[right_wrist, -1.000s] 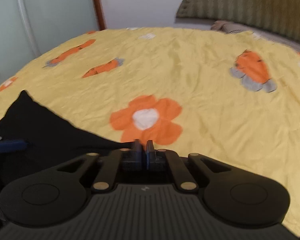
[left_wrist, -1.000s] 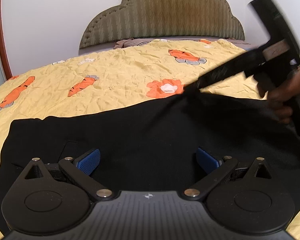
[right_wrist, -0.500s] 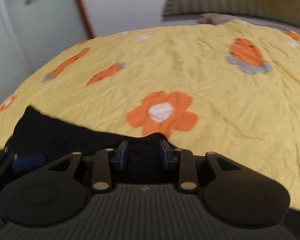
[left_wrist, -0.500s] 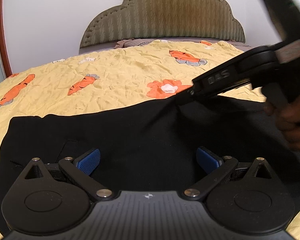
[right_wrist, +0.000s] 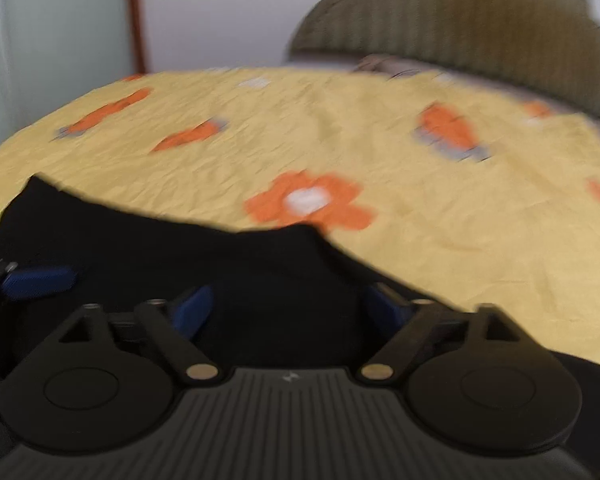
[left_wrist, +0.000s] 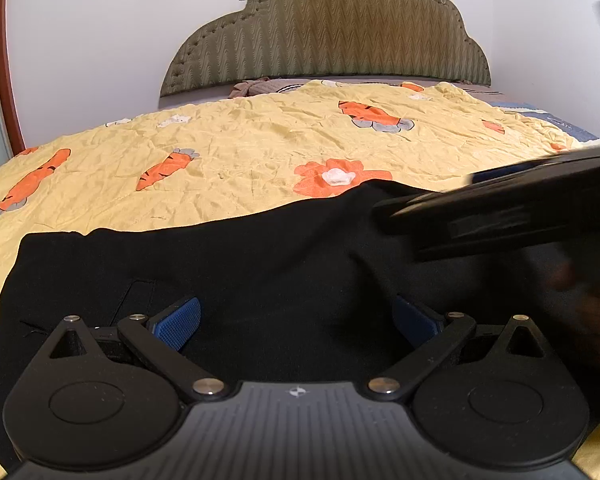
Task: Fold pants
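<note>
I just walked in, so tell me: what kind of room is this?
Most likely a bedroom: a padded headboard against the wall, a yellow carrot-print bedsheet, and black pants lying on it.

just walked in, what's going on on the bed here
A person is folding black pants spread on a yellow carrot-print bedspread, with a handheld tool in each hand. Both the left tool and the right tool are open over the fabric, gripping nothing. The right-wrist view is blurred, so that tool seems to be moving.
</note>
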`<action>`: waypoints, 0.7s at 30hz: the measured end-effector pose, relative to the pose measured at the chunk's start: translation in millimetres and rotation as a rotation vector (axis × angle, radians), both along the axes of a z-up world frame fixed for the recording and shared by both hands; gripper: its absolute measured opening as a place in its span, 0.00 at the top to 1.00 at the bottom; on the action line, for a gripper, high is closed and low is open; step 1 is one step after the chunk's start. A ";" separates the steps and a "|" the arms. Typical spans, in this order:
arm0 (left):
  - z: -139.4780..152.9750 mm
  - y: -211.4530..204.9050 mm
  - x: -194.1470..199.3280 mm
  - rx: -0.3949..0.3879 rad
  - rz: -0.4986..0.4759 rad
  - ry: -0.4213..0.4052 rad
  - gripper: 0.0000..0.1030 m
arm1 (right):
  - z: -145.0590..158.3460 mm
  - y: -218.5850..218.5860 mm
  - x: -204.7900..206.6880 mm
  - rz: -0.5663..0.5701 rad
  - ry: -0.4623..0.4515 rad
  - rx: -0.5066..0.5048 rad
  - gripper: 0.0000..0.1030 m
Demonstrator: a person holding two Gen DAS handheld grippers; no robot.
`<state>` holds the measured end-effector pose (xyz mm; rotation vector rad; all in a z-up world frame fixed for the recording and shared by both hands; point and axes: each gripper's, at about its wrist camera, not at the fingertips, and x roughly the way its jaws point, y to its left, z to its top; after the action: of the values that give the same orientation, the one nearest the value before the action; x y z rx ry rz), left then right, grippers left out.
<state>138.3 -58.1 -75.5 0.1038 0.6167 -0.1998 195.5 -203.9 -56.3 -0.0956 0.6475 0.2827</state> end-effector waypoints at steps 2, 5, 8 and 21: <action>0.1 0.2 -0.2 0.000 0.000 -0.001 0.00 | 9.0 -10.3 -18.0 -0.032 -0.056 0.046 0.03; 0.3 0.5 -0.5 -0.001 0.001 -0.001 0.00 | 11.6 -39.4 -47.4 -0.098 -0.059 0.166 0.00; 0.3 0.1 -0.6 0.002 0.001 -0.002 0.00 | 6.4 -74.6 -78.0 -0.185 -0.057 0.206 0.00; 0.5 -1.4 -0.1 0.011 0.009 -0.004 0.00 | -39.9 -348.0 -259.2 -1.002 -0.288 0.861 0.00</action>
<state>138.1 -59.4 -75.0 0.1120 0.6142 -0.1871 -63.8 -551.9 -96.2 0.9780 0.1873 -0.4337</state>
